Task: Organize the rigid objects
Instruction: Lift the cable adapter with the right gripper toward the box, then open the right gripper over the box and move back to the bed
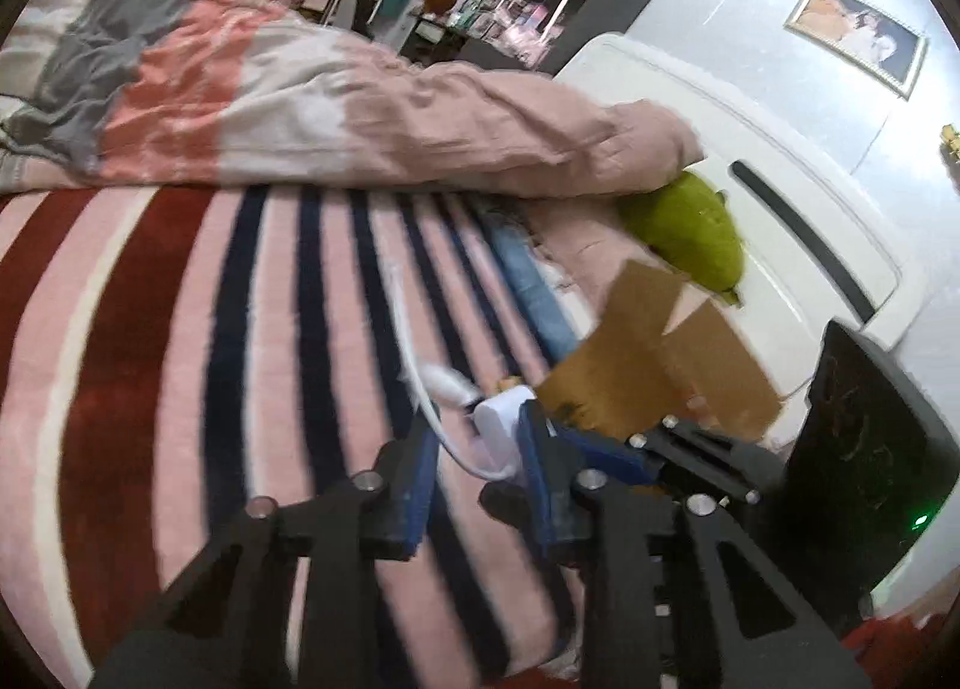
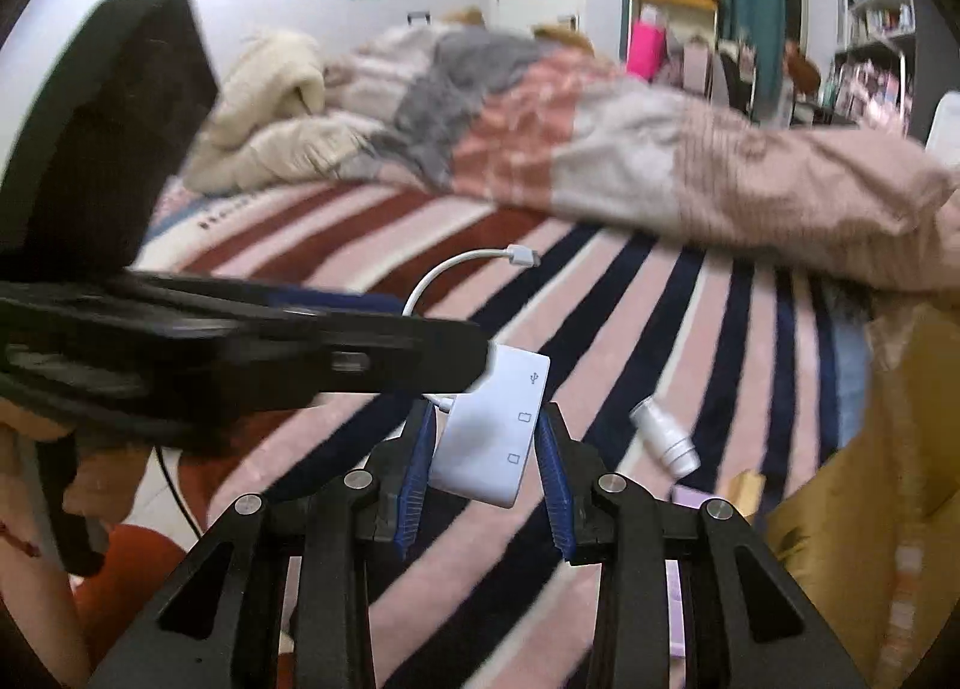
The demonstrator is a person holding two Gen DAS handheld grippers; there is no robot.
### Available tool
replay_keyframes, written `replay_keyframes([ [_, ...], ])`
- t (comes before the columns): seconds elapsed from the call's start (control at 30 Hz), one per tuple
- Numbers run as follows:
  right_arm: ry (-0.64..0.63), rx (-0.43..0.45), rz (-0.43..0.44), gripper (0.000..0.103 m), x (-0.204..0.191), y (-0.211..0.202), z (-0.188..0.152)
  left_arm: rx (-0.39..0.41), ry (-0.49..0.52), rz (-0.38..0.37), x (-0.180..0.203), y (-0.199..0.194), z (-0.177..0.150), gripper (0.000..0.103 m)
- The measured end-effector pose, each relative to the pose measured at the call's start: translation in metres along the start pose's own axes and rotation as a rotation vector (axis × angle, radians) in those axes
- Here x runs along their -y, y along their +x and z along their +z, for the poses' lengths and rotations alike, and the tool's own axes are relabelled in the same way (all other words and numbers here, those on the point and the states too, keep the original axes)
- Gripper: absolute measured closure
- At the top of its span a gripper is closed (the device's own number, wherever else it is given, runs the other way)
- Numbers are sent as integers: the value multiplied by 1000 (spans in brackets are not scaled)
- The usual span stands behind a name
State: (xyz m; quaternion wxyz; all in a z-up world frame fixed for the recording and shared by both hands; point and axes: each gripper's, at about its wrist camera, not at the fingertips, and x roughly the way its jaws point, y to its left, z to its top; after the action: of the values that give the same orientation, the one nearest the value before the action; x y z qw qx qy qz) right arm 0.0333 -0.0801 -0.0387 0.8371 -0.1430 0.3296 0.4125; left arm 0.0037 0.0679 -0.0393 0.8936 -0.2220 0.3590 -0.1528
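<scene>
A white card-reader adapter with a short white cable hangs above the striped bed. My right gripper has its blue pads on both sides of the adapter and holds it. My left gripper reaches in from the left in the right wrist view, its tip against the adapter's upper edge. In the left wrist view the adapter sits between the left fingers, which stand apart. A small silver cylinder lies on the blanket.
A brown cardboard box sits on the bed to the right, beside a green plush. A crumpled pink and grey duvet lies across the far bed. A white headboard is at right.
</scene>
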Motion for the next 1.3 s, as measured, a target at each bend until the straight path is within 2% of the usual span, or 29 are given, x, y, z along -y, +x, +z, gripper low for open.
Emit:
replay_keyframes([
  [0.07,28,33,-2,74,10,-21,1,14,38,-3,25,-4,7,88],
  [0.17,54,77,-19,74,30,-49,-1,12,89,12,60,0,18,89],
  [0.4,153,135,-97,74,94,-107,-13,-65,224,-10,147,53,38,89],
  [0.5,193,116,-145,74,125,-122,-23,-109,257,-21,171,81,40,89],
  [0.6,218,77,-180,73,149,-129,-32,-162,249,-43,184,112,39,89],
  [0.8,254,16,-211,73,174,-126,-49,-210,261,-29,192,135,32,89],
  [0.83,260,9,-211,73,176,-125,-50,-208,260,-20,192,135,33,84],
  [0.9,255,-1,-225,72,177,-127,-51,-194,256,3,191,134,34,65],
  [0.93,254,-4,-230,70,176,-127,-51,-179,258,18,190,131,35,51],
  [0.97,254,-5,-229,65,176,-125,-49,-166,260,30,189,127,36,43],
  [1.1,251,-3,-217,53,169,-127,-49,-132,254,49,180,106,37,37],
  [1.3,237,13,-219,51,150,-131,-41,-74,224,89,159,64,34,35],
])
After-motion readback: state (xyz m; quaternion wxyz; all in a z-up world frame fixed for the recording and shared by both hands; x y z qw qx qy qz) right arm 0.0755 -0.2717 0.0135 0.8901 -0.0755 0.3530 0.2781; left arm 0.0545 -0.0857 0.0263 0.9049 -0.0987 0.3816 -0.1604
